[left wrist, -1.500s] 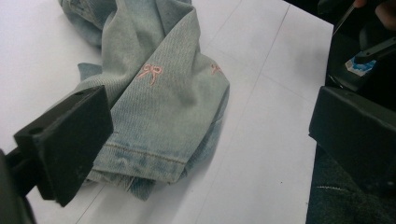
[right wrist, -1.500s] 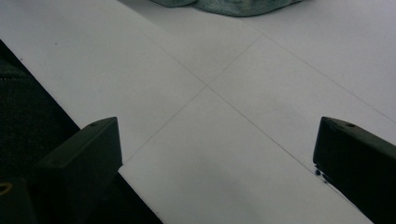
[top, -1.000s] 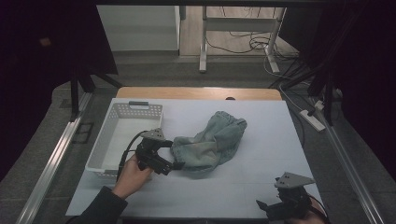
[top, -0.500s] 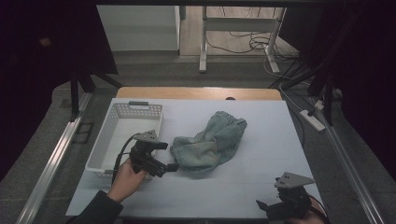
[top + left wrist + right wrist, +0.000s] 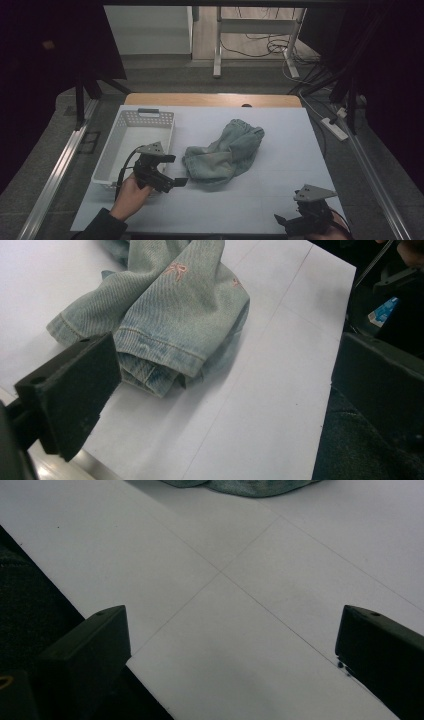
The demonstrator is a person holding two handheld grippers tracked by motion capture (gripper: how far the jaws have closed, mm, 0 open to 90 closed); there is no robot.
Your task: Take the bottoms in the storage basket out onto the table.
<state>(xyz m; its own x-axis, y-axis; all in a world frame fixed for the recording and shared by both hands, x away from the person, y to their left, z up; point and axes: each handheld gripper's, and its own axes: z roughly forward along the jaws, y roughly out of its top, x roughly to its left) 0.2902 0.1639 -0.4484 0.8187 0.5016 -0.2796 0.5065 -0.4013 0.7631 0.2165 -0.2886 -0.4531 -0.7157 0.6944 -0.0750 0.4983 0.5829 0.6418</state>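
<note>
denim jeans (image 5: pixel 225 152) lie bunched mid-frame on the white table (image 5: pixel 280 195), beside the white basket (image 5: pixel 131 145).
left gripper (image 5: pixel 167 172) wide open, empty, just left of the hem; right gripper (image 5: pixel 295 220) open, empty, lower right. take the doubled hem squarely.

Black left gripper (image 5: pixel 167 176), grey triangular plate, trailing cable, dark sleeve (image 5: pixel 102 226).

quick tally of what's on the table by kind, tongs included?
Denim garment: 1
White basket: 1
Tongs: 2, left tongs and right tongs, both open
Total: 4
</note>
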